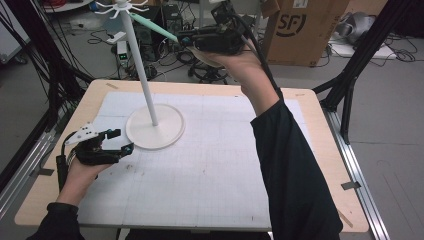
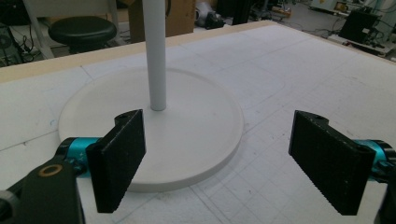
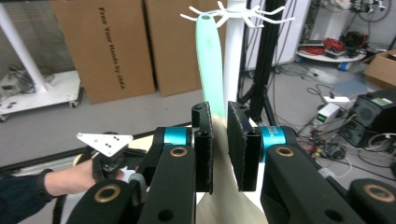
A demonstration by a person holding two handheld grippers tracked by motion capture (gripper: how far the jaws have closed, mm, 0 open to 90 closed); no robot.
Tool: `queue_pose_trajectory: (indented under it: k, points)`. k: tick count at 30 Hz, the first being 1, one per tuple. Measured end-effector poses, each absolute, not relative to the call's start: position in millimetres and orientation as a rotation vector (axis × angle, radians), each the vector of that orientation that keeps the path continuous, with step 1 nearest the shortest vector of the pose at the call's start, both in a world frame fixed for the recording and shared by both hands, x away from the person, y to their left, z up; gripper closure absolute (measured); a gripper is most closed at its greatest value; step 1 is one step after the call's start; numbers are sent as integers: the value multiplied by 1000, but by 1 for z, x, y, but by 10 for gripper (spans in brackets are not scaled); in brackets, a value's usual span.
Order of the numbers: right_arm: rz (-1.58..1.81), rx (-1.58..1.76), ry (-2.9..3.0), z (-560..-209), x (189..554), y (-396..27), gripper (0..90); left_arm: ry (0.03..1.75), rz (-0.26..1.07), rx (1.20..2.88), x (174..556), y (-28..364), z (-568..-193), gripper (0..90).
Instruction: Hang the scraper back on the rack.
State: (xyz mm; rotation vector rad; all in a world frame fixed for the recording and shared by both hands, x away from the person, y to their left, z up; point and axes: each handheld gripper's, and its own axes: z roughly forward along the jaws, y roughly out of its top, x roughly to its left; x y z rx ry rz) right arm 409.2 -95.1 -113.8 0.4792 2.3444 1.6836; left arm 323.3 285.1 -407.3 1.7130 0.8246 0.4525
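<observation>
Spatula [image 3: 211,65]: light, stiff, slender mint handle; right gripper [image 3: 219,149] clenched on it near the beige blade. Left gripper [image 2: 224,158] released.

the stand [image 1: 145,80] is showing plain white on pole, round base and top hooks, and the spatula [image 3: 210,74] is showing a mint green handle going into a beige blade. the right gripper [image 3: 219,144] is showing black jaws with ribbed pads, teal collars and brass-coloured rings, while the left gripper [image 2: 224,158] is showing the same black and teal plus a grey plate with small dark holes. the mat [image 1: 210,165] is showing white with a faint grey grid on the pale wood table [image 1: 330,165], with brown boxes [image 3: 116,46] carrying black print and the sleeve [image 1: 295,170] looking dark.
</observation>
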Motion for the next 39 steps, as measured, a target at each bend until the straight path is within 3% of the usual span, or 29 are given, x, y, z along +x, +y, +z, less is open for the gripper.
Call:
queue_pose_trajectory:
  k: [39]
  points:
    - [1563, 552, 2357, -133, 426, -83, 810, 819, 444, 1720, 324, 285, -408, 193]
